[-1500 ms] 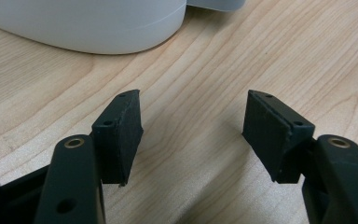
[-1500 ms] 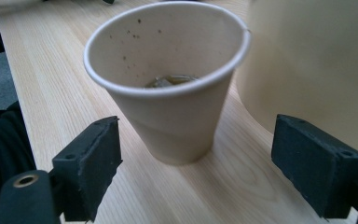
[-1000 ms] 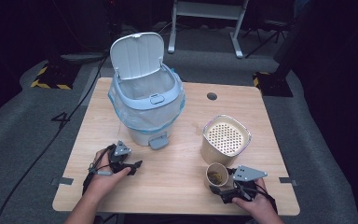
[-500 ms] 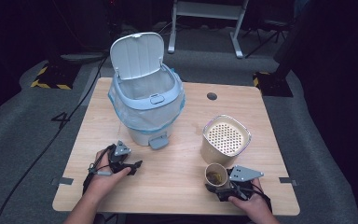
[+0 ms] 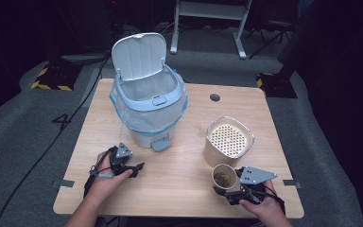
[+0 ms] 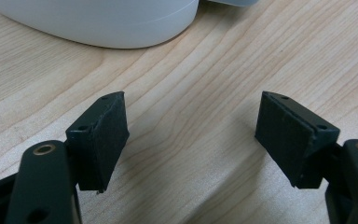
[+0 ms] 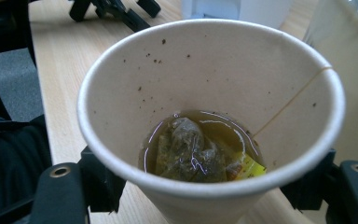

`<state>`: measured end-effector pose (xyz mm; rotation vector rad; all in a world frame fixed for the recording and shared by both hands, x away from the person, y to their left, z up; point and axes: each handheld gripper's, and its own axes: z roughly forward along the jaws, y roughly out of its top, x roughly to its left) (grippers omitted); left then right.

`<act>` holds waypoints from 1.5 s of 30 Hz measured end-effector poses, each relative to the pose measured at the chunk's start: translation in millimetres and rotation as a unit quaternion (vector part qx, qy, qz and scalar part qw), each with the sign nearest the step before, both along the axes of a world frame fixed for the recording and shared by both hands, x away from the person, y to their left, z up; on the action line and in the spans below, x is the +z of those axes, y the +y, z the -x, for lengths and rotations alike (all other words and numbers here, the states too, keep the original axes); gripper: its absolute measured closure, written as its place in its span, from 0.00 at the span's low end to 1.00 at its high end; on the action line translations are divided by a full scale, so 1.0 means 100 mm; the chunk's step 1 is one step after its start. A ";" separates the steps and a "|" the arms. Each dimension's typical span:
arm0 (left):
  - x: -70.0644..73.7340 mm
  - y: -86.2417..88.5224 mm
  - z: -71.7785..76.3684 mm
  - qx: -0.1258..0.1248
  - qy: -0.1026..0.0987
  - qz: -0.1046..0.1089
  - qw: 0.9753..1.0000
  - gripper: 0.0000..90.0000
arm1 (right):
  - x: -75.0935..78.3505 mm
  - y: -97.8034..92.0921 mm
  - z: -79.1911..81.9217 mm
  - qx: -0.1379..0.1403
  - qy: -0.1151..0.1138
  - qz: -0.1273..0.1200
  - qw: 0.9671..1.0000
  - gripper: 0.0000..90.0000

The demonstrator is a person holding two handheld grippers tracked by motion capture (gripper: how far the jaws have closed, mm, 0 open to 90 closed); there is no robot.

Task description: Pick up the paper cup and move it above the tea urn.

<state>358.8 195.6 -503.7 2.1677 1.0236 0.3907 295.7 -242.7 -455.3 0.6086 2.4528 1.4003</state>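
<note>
Table: a light wooden table (image 5: 184,189) with a dark floor around it.
Paper cup: a paper cup (image 5: 224,176) stands upright at the near right of the table, just in front of the beige container. Its inner wall is speckled with dark flecks.
Cup contents: a wet tea bag (image 7: 186,151) lies in a little brownish liquid at the bottom, with a yellow tag beside it and a thin string running up to the rim.
Right gripper: the right gripper (image 5: 228,194) is at the near right edge, its jaws closed around the paper cup, one on each side of the cup's wall.
Left gripper: the left gripper (image 5: 134,169) rests low over the near left of the table, jaws spread wide with only bare wood between them.
Bin: a pale blue pedal bin (image 5: 149,106) stands at the far middle-left, lid raised, lined with a clear bag; the left gripper points toward its base.
Beige container: a beige container (image 5: 229,141) with a perforated top sits to the right of the bin, just beyond the cup.
</note>
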 end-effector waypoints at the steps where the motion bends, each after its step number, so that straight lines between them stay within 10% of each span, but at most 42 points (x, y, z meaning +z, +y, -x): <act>1: 0.00 0.00 0.00 0.001 0.000 0.001 1.000 0.28 | 0.04 0.00 0.00 0.003 -0.001 0.002 1.000 0.32; 23: 0.00 0.00 0.00 0.000 0.001 0.001 1.000 0.28 | 0.91 -0.15 -0.24 -0.021 -0.017 -0.009 1.000 0.32; 45: 0.00 0.01 0.00 0.000 0.004 0.006 1.000 0.28 | 1.09 -0.34 -1.06 -0.072 -0.029 -0.013 0.997 0.32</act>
